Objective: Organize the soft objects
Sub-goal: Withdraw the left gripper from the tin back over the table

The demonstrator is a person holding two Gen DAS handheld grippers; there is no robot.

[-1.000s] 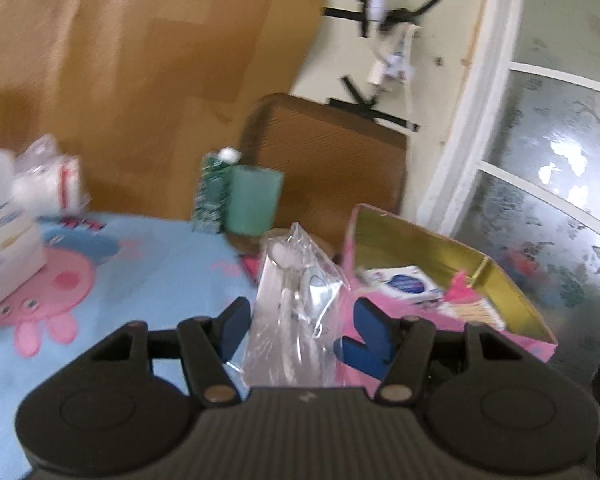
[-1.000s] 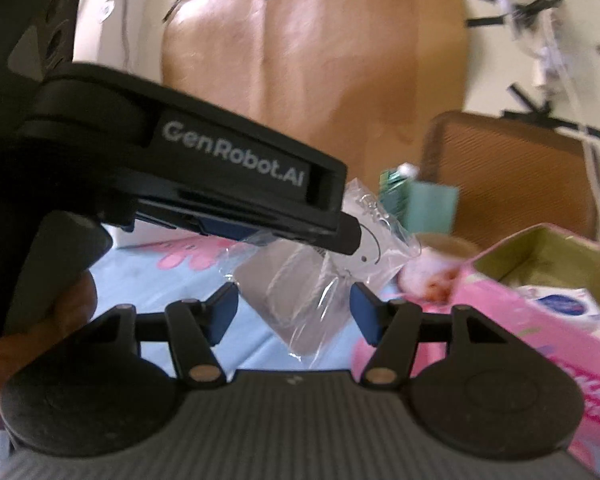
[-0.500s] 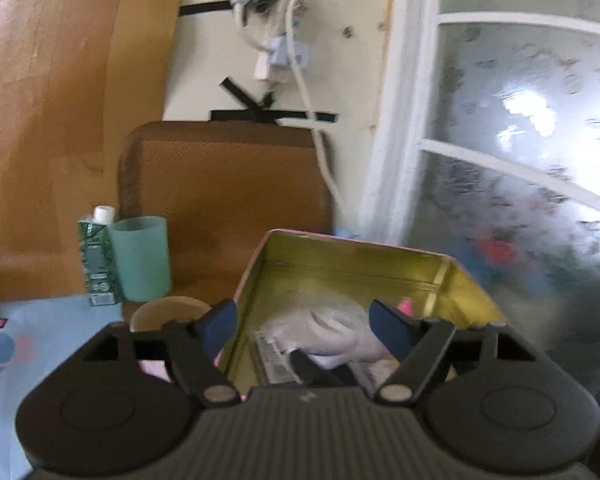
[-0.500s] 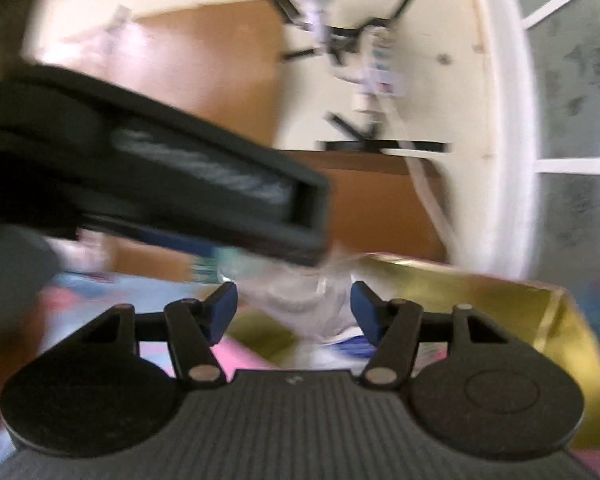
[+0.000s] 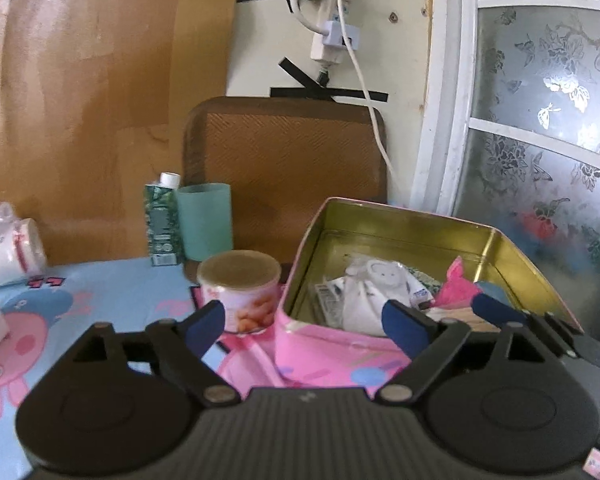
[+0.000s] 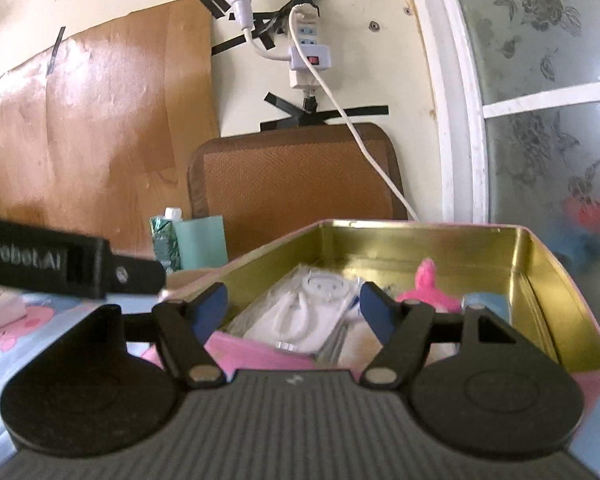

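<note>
A pink tin box with a gold inside (image 5: pixel 420 236) (image 6: pixel 560 280) stands on the blue cartoon tablecloth. In it lie a clear bag with a white soft toy (image 5: pixel 374 284) (image 6: pixel 312 308), a pink plush piece (image 5: pixel 456 288) (image 6: pixel 428 288) and other packets. My left gripper (image 5: pixel 304 320) is open and empty just in front of the box's near left corner. My right gripper (image 6: pixel 294 306) is open and empty over the box's near edge, with the bag lying beyond its fingers. The left gripper's side (image 6: pixel 68 264) shows at the left of the right wrist view.
A pink-labelled can (image 5: pixel 240 284) stands left of the box. A green carton (image 5: pixel 162 224) and a teal cup (image 5: pixel 206 220) stand behind it before a brown mat (image 5: pixel 288 168). A wrapped white roll (image 5: pixel 10 248) lies far left. A frosted window (image 5: pixel 540 140) is right.
My left gripper carried the clear bag to the box, opened and let it go; the bag now lies inside. Both grippers have swung right toward the box.
</note>
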